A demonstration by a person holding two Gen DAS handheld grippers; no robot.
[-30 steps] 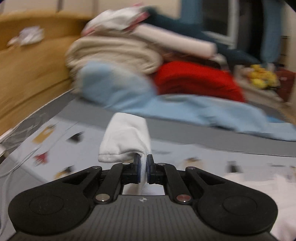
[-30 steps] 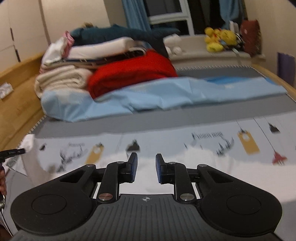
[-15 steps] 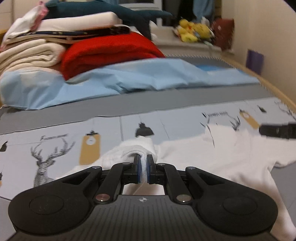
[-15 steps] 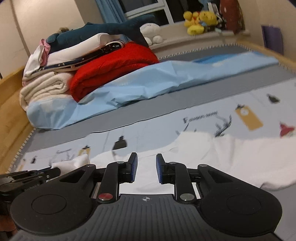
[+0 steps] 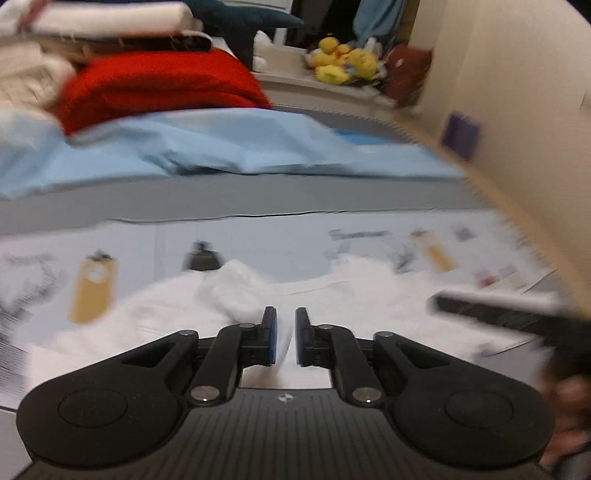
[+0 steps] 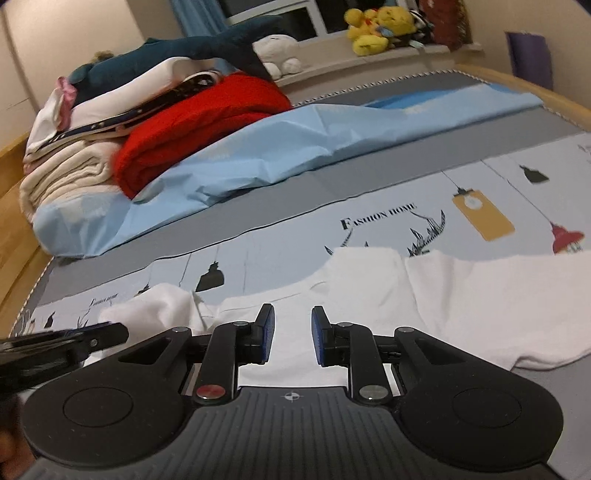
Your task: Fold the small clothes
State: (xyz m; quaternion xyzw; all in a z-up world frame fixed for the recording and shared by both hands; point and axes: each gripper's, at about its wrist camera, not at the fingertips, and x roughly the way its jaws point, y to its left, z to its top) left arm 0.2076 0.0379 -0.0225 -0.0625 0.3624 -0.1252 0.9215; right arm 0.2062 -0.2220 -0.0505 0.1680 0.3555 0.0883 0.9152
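1. Nearest the left camera: left hand-held gripper (image 5: 285, 334), jaws opening, a strip of white cloth between the pads, pads standing clear of it; letting go rather than gripping.
2. Just beyond its tips: bunched sleeve (image 5: 229, 288) of the white garment (image 5: 369, 291), lying turned inward onto the body. Reads as the sleeve-fold step, at the moment of release.
3. Beside it, on the right: right hand-held gripper (image 6: 291, 339), jaws apart, nothing between them, low over the garment's middle; touching the cloth or not, cannot tell.
4. Under both: garment spread on the bed's printed sheet (image 6: 369, 229), its right-hand part (image 6: 517, 295) lying flat and seemingly unfolded.
5. Next move, as a judgement: calls for drawing the left tips back without dragging the fresh fold, then closing the right pads on the outer right edge and carrying it inward to match.
6. Farther back, well apart from the work: light-blue cloth (image 6: 295, 147), red blanket (image 6: 207, 122), stacked bedding (image 6: 66, 170), yellow plush toys (image 6: 376, 26) on the sill.
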